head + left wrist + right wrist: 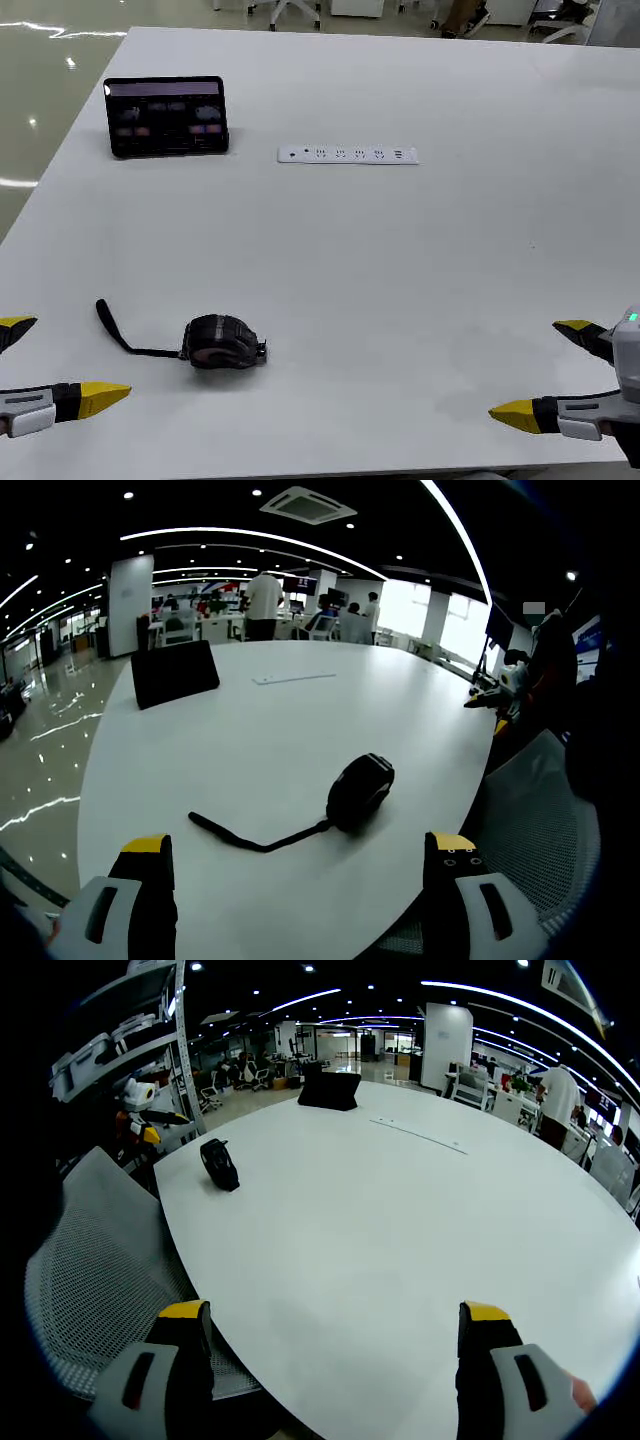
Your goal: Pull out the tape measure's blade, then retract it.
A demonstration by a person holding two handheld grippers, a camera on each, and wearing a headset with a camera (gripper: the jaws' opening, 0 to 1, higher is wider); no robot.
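Note:
A black tape measure (pixel 222 342) lies on the white table (pixel 400 260) near its front left, its black wrist strap (pixel 115 327) trailing off to the left. Its blade is fully inside the case. My left gripper (pixel 40 365) is at the left front edge, open, a short way left of the tape measure (pixel 360 790). My right gripper (pixel 560 375) is at the right front edge, open and far from the tape measure (pixel 219 1163). Neither gripper holds anything.
A dark tablet (pixel 166 115) stands propped at the back left. A white power strip (pixel 347 154) lies flat at the back middle. A grey mesh chair (pixel 100 1260) sits just off the table's front edge. People stand in the room beyond.

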